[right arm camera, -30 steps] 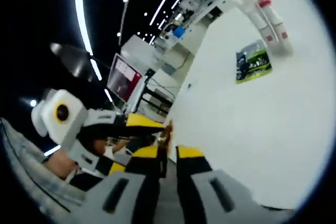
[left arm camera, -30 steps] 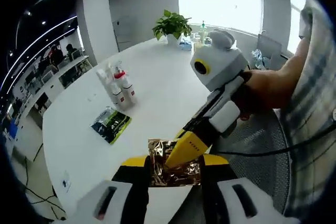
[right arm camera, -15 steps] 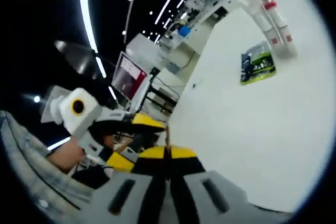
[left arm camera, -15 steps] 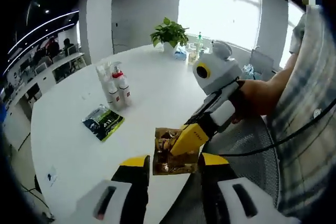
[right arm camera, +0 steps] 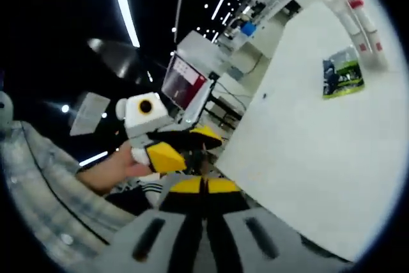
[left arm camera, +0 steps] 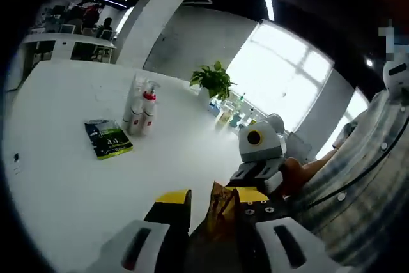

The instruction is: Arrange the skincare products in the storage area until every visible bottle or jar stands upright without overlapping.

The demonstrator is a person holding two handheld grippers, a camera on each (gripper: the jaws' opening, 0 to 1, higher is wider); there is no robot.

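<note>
Little looks done. We see two bottles [left arm camera: 142, 110] upright, touching, far across the white table [left arm camera: 77, 177], a green packet [left arm camera: 107, 139] flat nearby. Left gripper [left arm camera: 206, 204] jaws apart around a gold pouch [left arm camera: 220, 201]; right gripper [right arm camera: 204, 187] jaws together, pouch edge hard to tell. Left gripper view adds a plant [left arm camera: 214, 81].

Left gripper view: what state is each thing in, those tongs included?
Bottles: standing upright, close together.
Green packet: lying flat.
Gold packet: lifted, on edge.
Left tongs: open, one jaw on each side of the gold packet.
Right tongs: shut, seemingly pinching the gold packet.
</note>
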